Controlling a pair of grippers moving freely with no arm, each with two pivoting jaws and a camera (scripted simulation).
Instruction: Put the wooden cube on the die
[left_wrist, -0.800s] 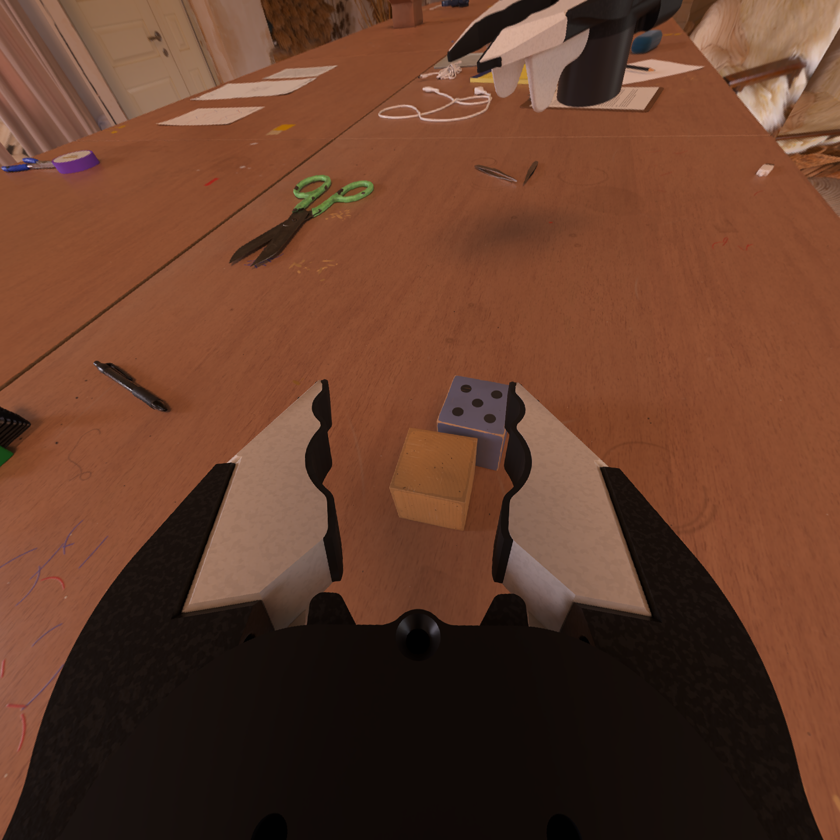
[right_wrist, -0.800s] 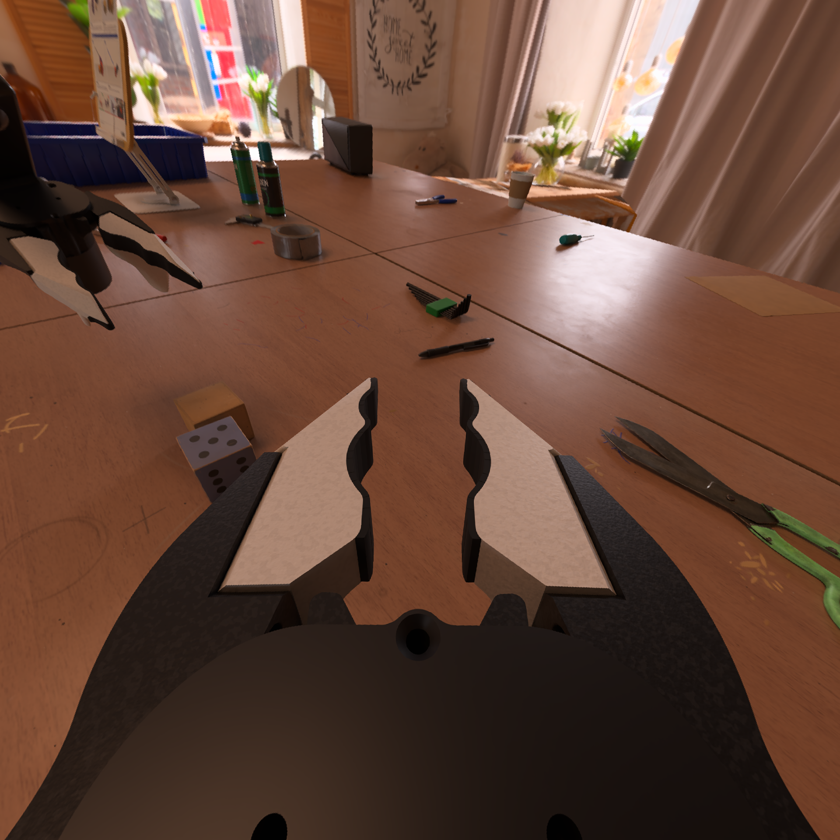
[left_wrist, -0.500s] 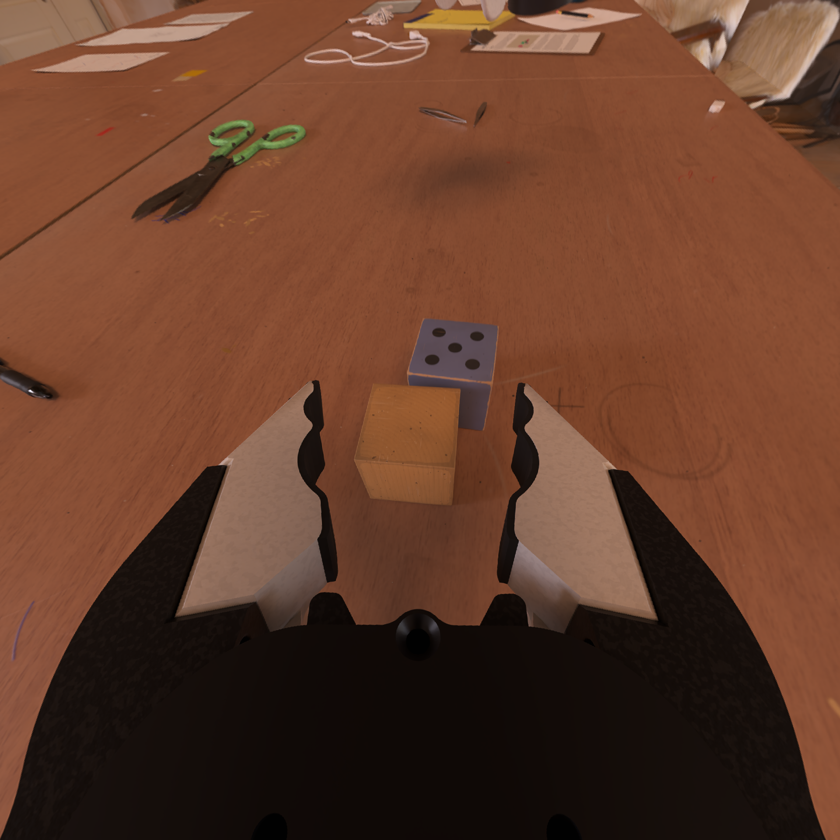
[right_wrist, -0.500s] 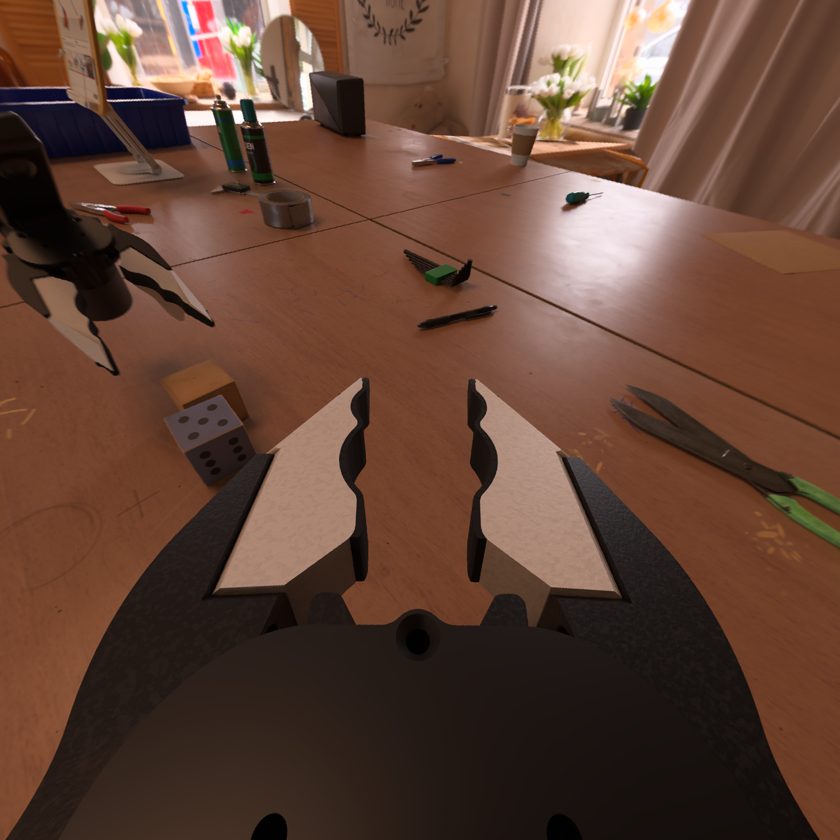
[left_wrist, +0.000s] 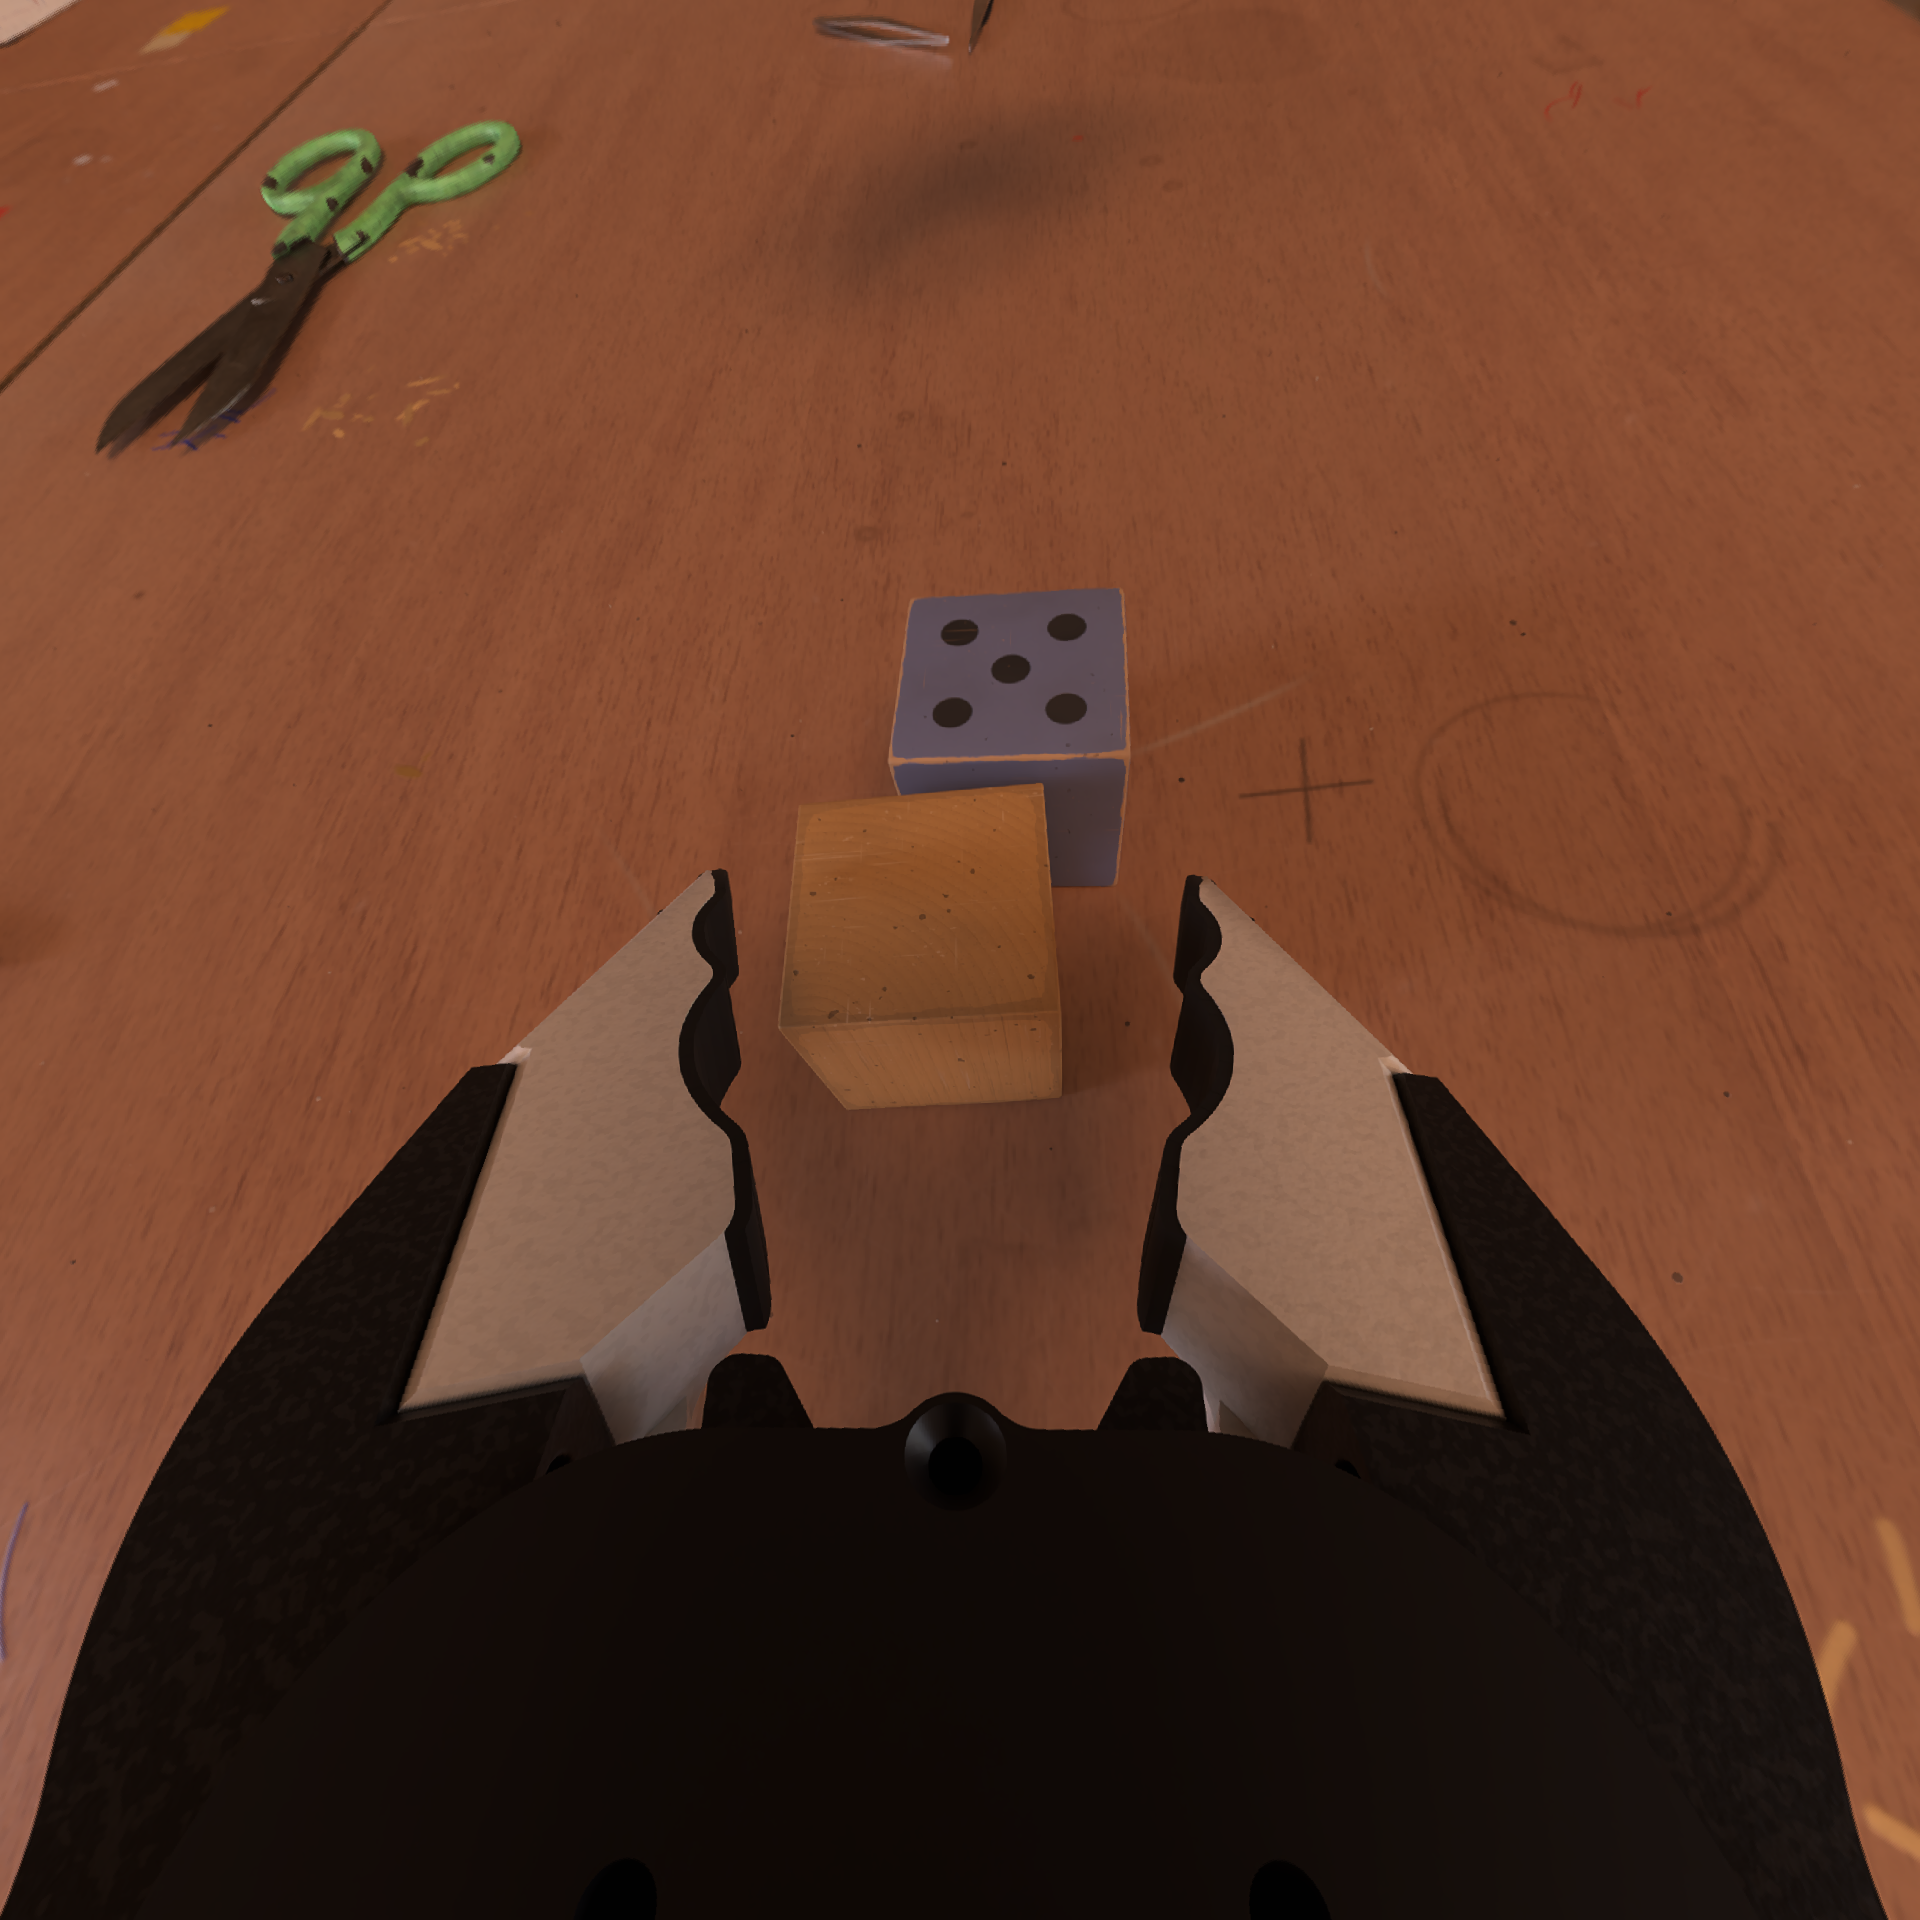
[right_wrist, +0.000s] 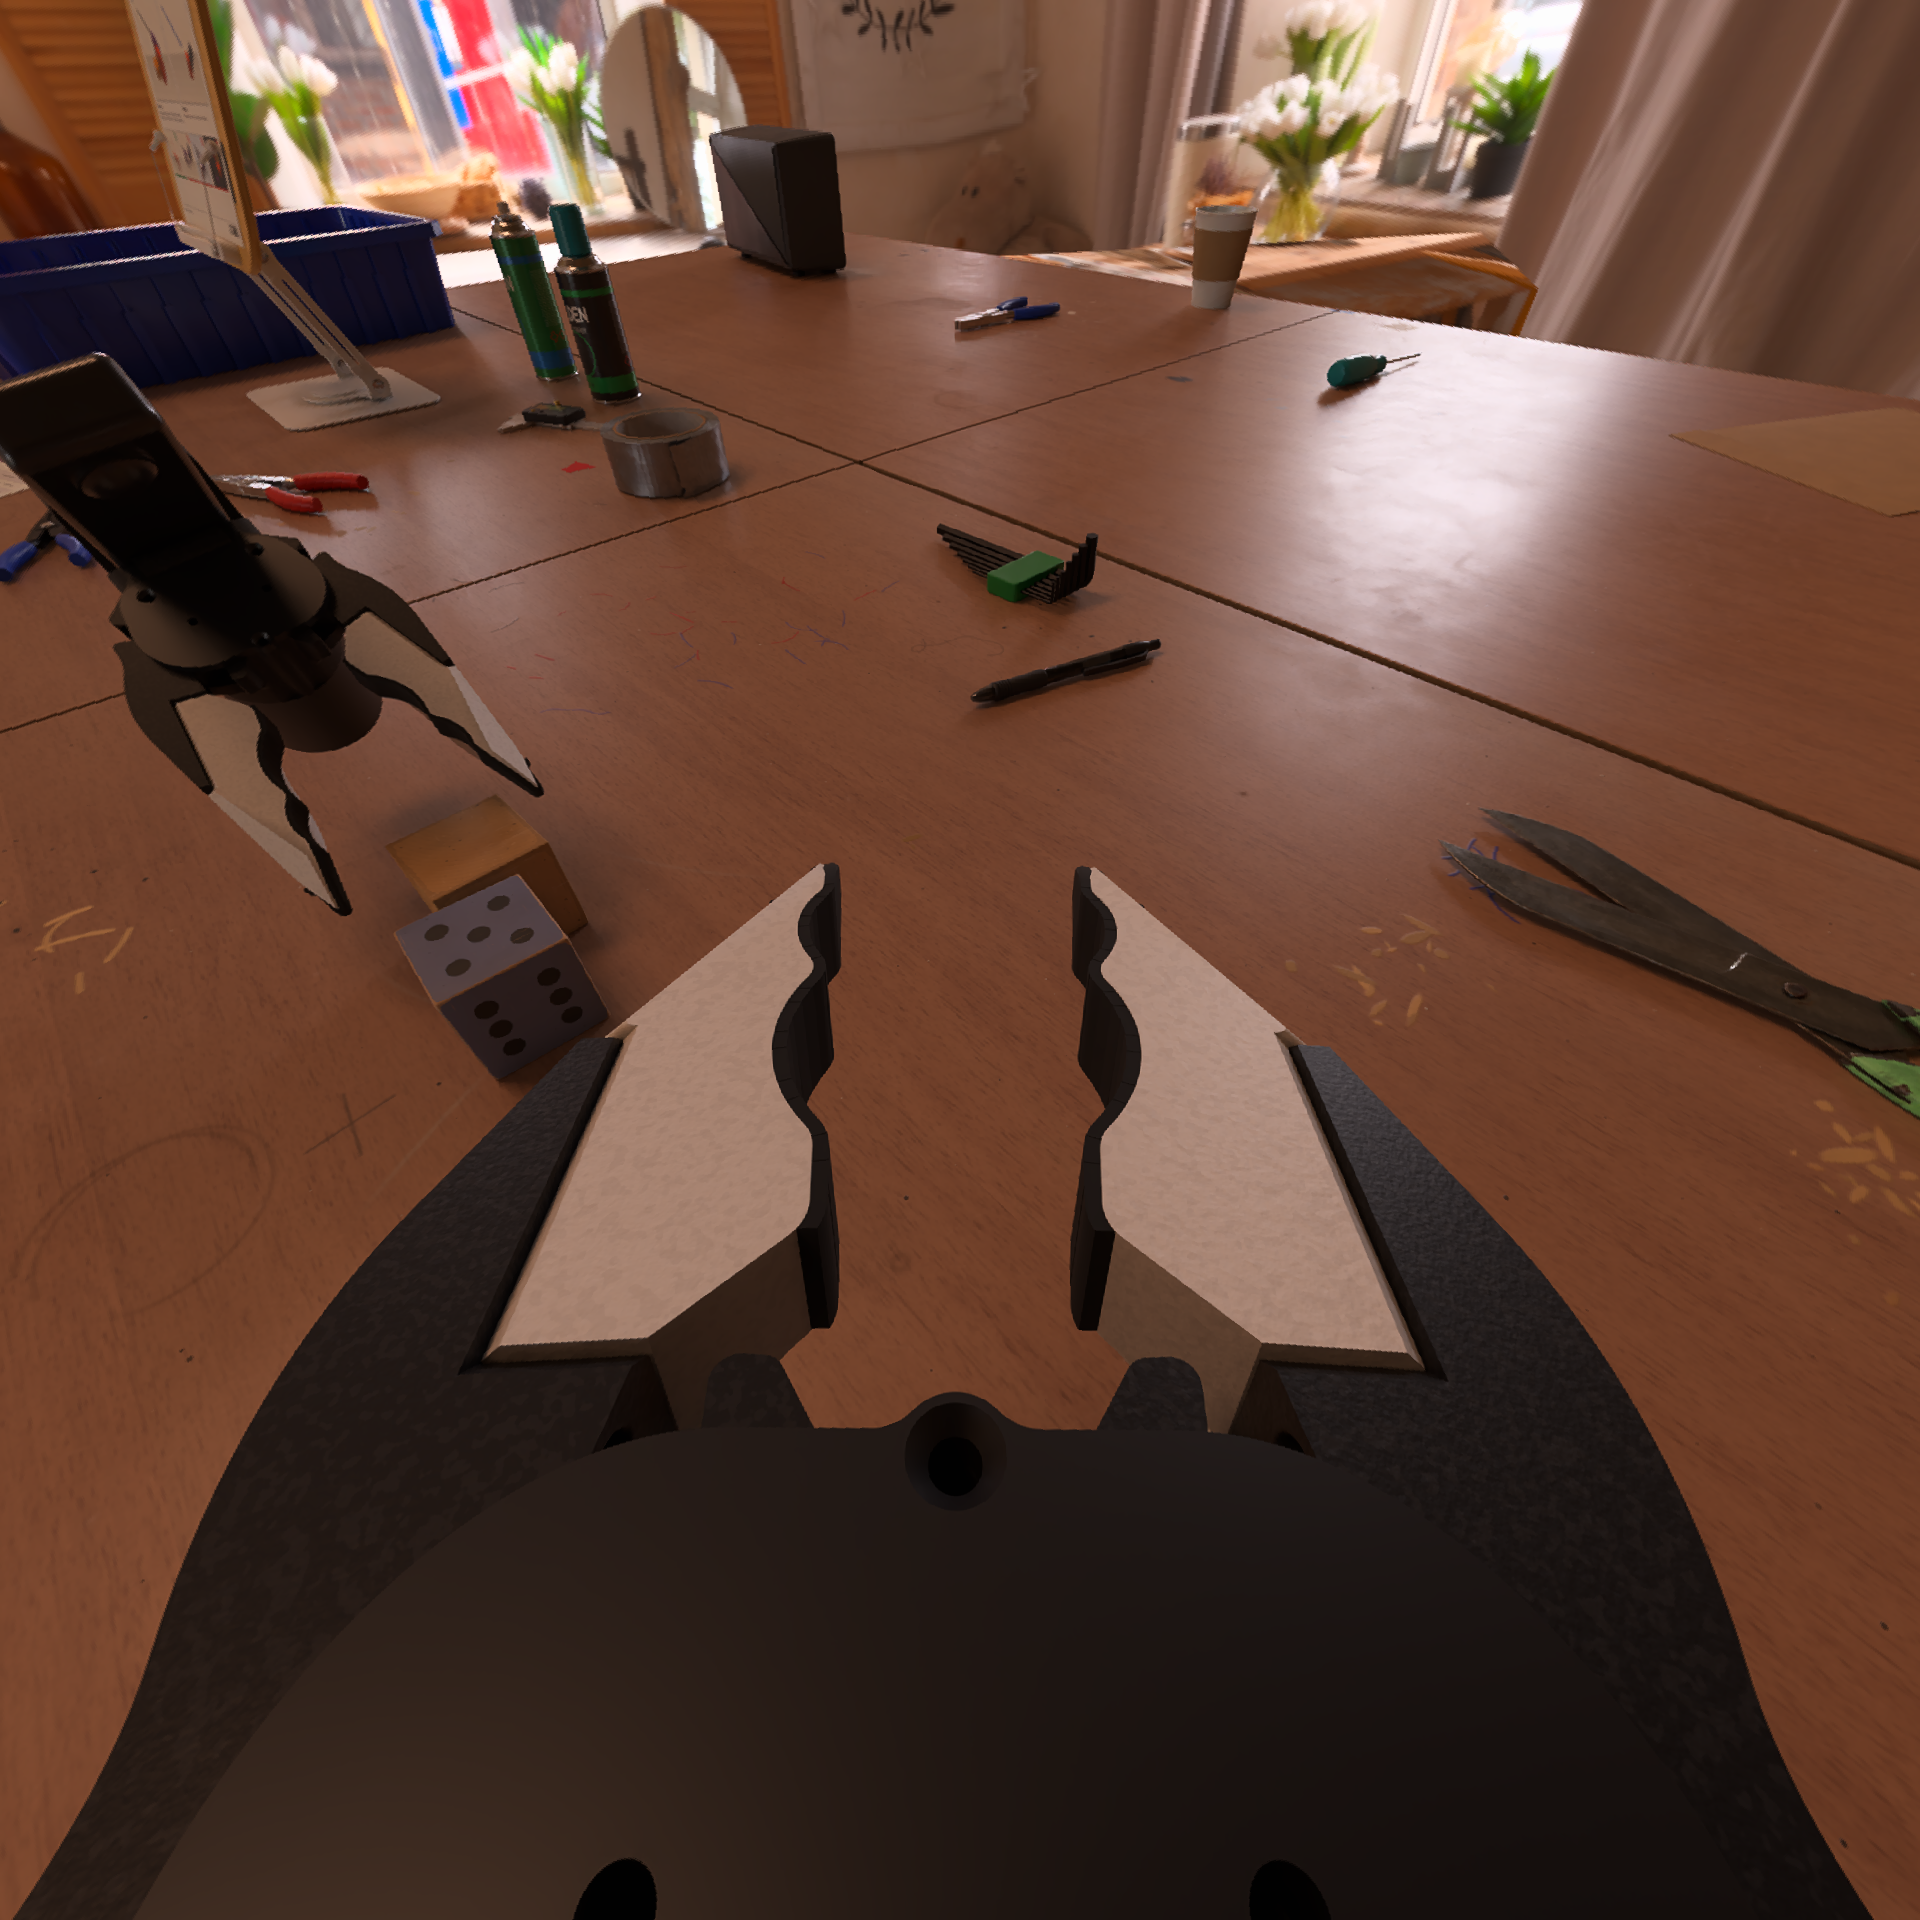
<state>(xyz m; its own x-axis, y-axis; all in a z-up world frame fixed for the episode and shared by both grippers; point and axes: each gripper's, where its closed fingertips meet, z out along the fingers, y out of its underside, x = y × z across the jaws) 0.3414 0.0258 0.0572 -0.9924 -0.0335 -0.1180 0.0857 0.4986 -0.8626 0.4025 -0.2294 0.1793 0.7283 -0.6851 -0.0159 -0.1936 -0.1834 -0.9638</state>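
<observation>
The wooden cube (left_wrist: 920, 935) sits on the brown table, touching the near left side of the lilac die (left_wrist: 1013, 681) with black dots. My left gripper (left_wrist: 956, 883) is open, tilted down above the cube, which lies between its fingertips and slightly left of centre. In the right wrist view the left gripper (right_wrist: 426, 842) hovers over the cube (right_wrist: 473, 847) and die (right_wrist: 499, 971) at left. My right gripper (right_wrist: 954, 873) is open and empty, above bare table to the right of the die.
Green-handled scissors (left_wrist: 281, 281) lie far left in the left wrist view, and at right in the right wrist view (right_wrist: 1683, 945). A black pen (right_wrist: 1065, 670), hex keys (right_wrist: 1023, 566), a tape roll (right_wrist: 665, 452), spray cans (right_wrist: 566, 301) and a blue bin (right_wrist: 208, 286) lie beyond.
My left gripper has tilted downward and come lower over the cube, opening a little wider. My right gripper has shifted slightly and opened a little wider. Cube and die have not moved.
</observation>
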